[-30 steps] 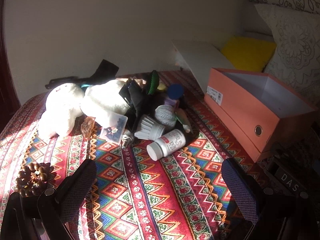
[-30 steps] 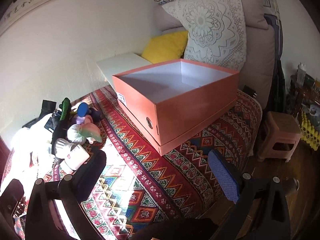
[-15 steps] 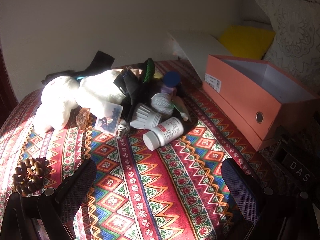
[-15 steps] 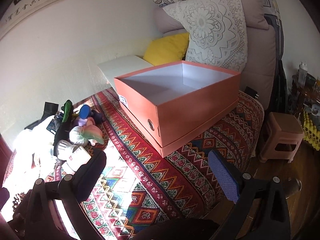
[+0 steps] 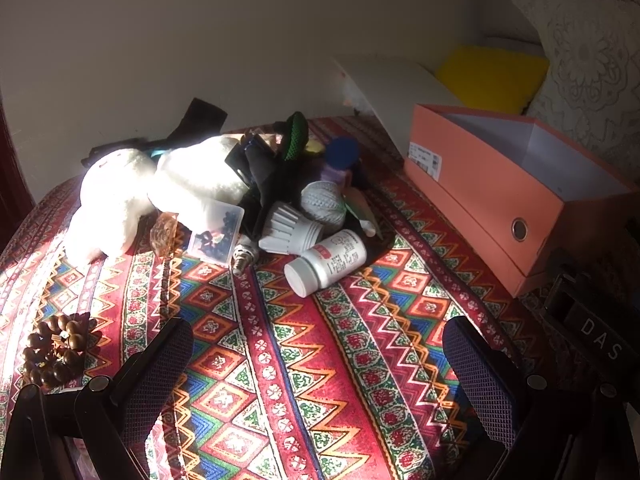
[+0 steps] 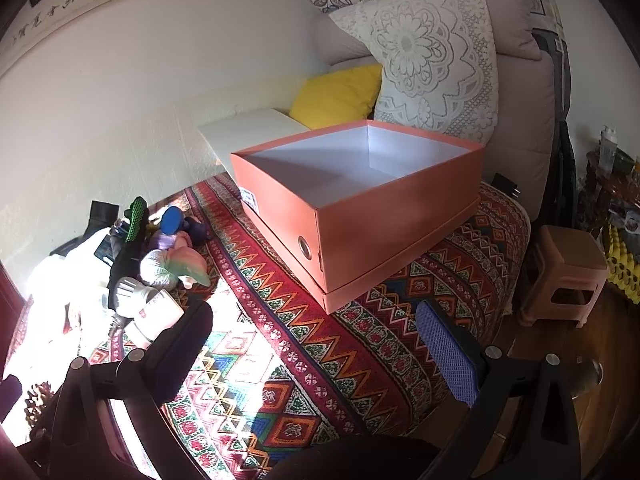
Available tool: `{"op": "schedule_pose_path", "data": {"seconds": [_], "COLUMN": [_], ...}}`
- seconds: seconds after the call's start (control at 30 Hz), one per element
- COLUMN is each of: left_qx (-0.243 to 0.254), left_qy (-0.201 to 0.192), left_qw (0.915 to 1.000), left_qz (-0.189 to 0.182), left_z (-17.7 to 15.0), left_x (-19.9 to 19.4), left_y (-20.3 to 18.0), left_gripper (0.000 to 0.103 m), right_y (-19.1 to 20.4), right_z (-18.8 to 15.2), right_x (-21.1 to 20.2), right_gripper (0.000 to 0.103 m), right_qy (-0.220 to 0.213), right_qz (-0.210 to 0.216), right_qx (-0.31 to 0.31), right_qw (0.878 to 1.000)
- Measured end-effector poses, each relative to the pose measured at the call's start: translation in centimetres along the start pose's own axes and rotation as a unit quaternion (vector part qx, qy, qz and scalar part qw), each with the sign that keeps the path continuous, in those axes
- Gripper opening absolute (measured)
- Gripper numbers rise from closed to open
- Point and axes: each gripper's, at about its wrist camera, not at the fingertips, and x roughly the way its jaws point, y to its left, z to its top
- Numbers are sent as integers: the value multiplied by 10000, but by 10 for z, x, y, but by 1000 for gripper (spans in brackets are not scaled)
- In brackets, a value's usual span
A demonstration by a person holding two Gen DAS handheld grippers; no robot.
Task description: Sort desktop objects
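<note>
Two grippers are what we hold over the patterned cloth, and both stand spread with nothing between their fingers: the left gripper hangs above bare cloth in front of the pile, and the right gripper hangs above the cloth near the box. We see the pile bunched toward the wall, well apart from our left fingers. A pill bottle lies on its side at the pile's near edge, cap toward us, touching a white bulb. Behind the bulb sits a yarn ball, and farther back a blue cap and a green mesh piece. A white plush sprawls on the left in strong sun, with a clear case leaning at its side. A bead bracelet lies alone, just beside our left finger. The orange box stands open and empty on the right, on its lid.
</note>
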Motion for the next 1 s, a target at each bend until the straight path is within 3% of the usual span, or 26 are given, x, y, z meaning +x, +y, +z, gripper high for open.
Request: {"op": "schedule_pose_path", "data": {"seconds": [0.33,0.57,0.63,0.77,0.9,1.0], "left_qx": [97,-46,-45,209,-73,10], "left_qy": [-30,10,-314,-887,-471,-490], "left_qw": [9999,9988,9972,9946,9951,9971], "left_qz": [-61,-486,-672,-494,-863,-575], "left_z": [-3,-5,-8,-4,5,9], "left_x": [2,7,4,-7,-2,0], "left_y": [-5,-5,-5,-8,8,20], "left_gripper": [103,102,102,102,102,102], "right_y": [0,2,3,4,24,44], "right_z": [0,-1,-1,0,-1,-2], "right_x": [1,1,1,4,15,23], "right_gripper": [103,103,103,103,103,103], "right_qy": [26,9,-4,24,273,376], "right_qz": [22,17,45,231,486,761], "right_qx": [4,-45,-49,-75,-514,-861], "right_qw": [10000,10000,10000,9997,9971,9927]}}
